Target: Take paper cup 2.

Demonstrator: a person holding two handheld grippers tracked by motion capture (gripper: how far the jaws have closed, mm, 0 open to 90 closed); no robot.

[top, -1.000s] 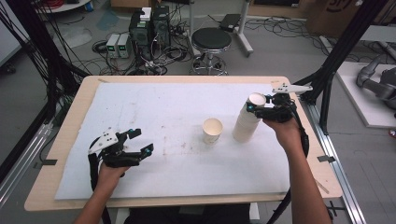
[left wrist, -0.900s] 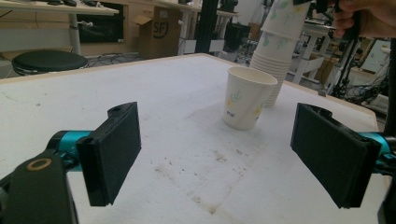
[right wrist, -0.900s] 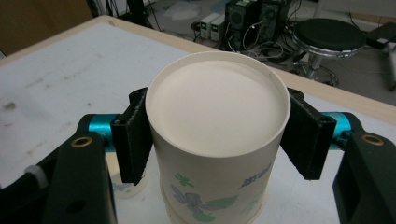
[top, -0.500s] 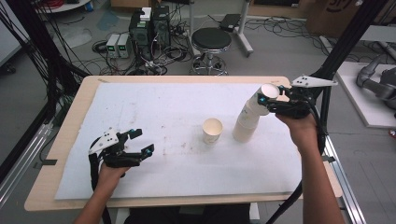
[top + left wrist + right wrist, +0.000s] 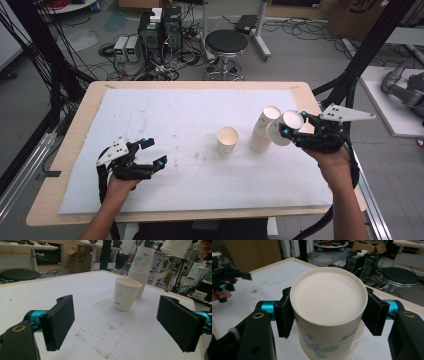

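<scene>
- The wooden rectangular tabletop (image 5: 75, 135) carries a large white sheet of worn, stained covering (image 5: 175, 125) that spans nearly its whole surface; all the cups stand on or hang over this sheet.
- The tall stack of nested white paper cups with green leaf print (image 5: 262, 131) stands on the sheet toward the person's right, leaning a little; its topmost cup looks empty as far as its mouth shows.
- The single white paper cup with leaf print held in the air (image 5: 285, 129) is tipped on its side just beside the top of the stack, lifted off it; in the right gripper view (image 5: 328, 312) its pale base faces the camera, so its inside is hidden.
- The lone white paper cup standing upright (image 5: 227, 140) sits on the sheet near the middle, just left of the stack and apart from it; it is empty.
- The right tool (image 5: 295, 131) is clenched on the lifted cup, a black pad pressing each side of its wall; its jaws have just been closing on it.
- The left tool (image 5: 150, 152) rests low over the sheet at the person's left, well apart from all the cups, its jaws spread wide with nothing between them; they have just been opening a little further. In the left gripper view the upright cup (image 5: 126, 297) and stack (image 5: 141, 266) stand ahead with bare sheet between.
- Beyond the tabletop stand a round black stool (image 5: 226, 42) and dark computer boxes among cables (image 5: 160, 30) on the floor.
</scene>
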